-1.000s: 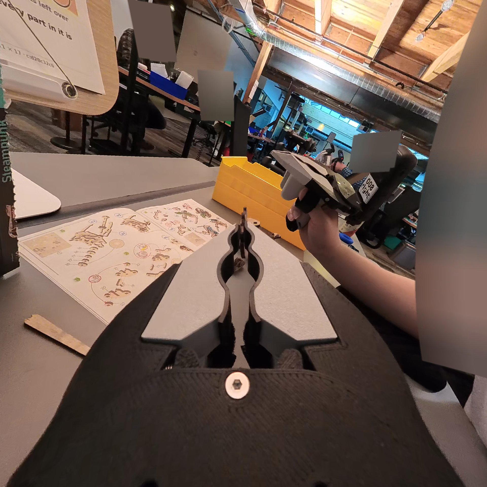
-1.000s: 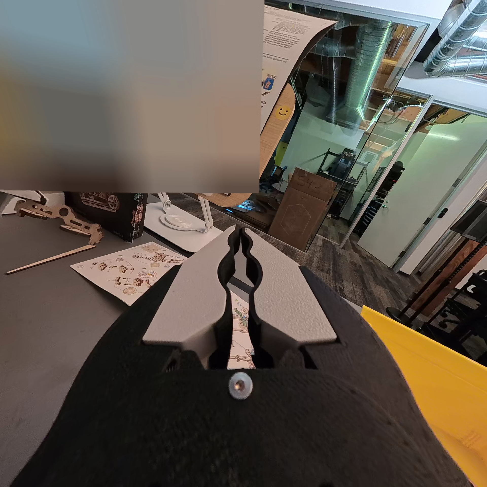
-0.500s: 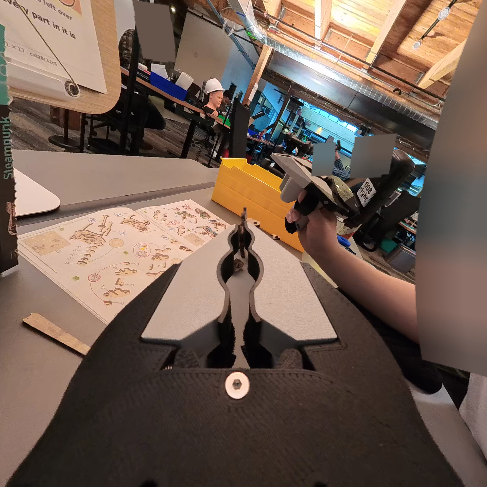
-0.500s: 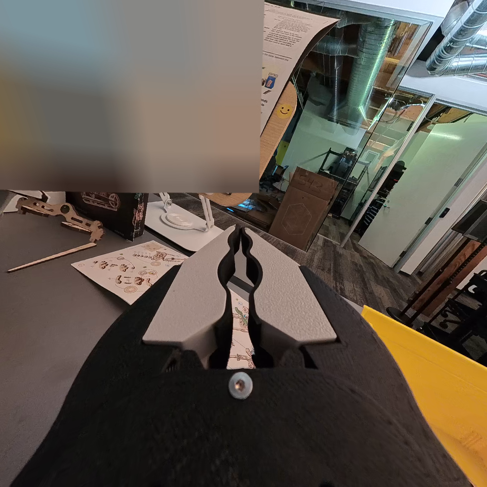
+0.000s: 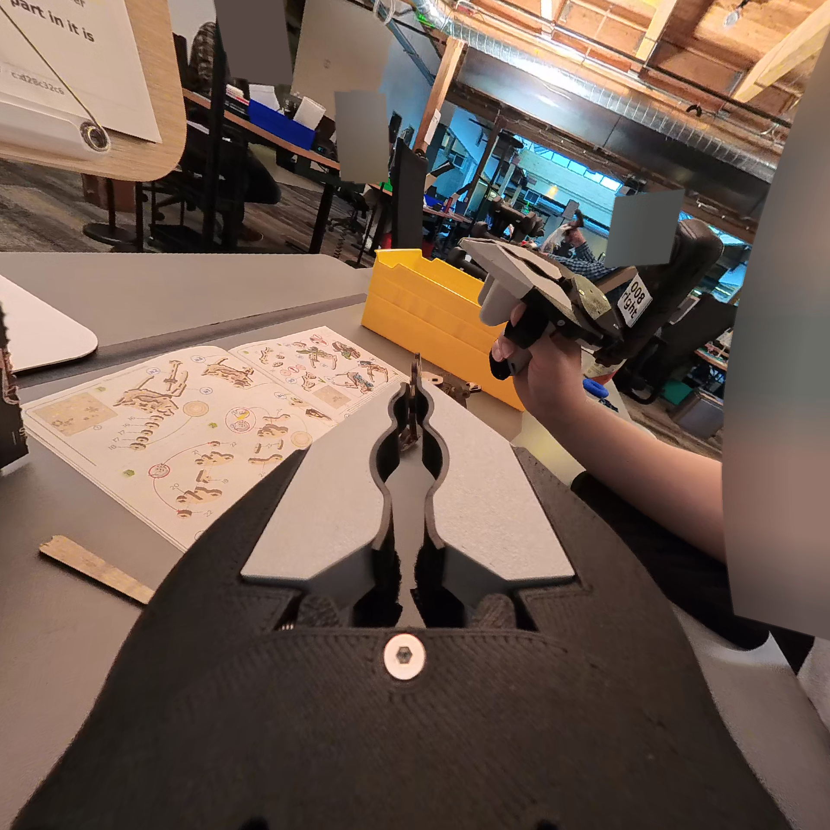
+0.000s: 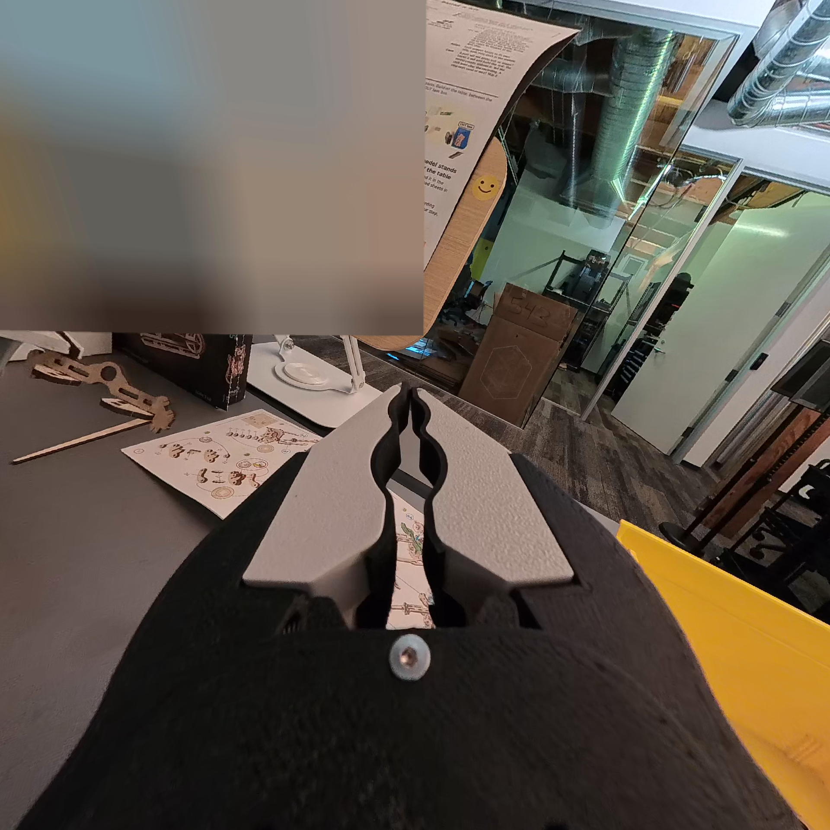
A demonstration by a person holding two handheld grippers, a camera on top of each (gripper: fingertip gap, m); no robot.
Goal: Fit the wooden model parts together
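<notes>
Here the left gripper (image 5: pixel 414 395) pinches a thin wooden part (image 5: pixel 416 375) edge-on at its tips; right gripper (image 6: pixel 411 397) closed, empty

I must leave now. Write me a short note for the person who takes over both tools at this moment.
Left tool: shut on a thin wooden part, held edge-on above the open instruction booklet.
Right tool: shut, empty, held in the air near the yellow bin.
A partly built wooden piece and a wooden stick lie on the grey table.
Done: one part picked up.
Left: joining it to the others.
</notes>
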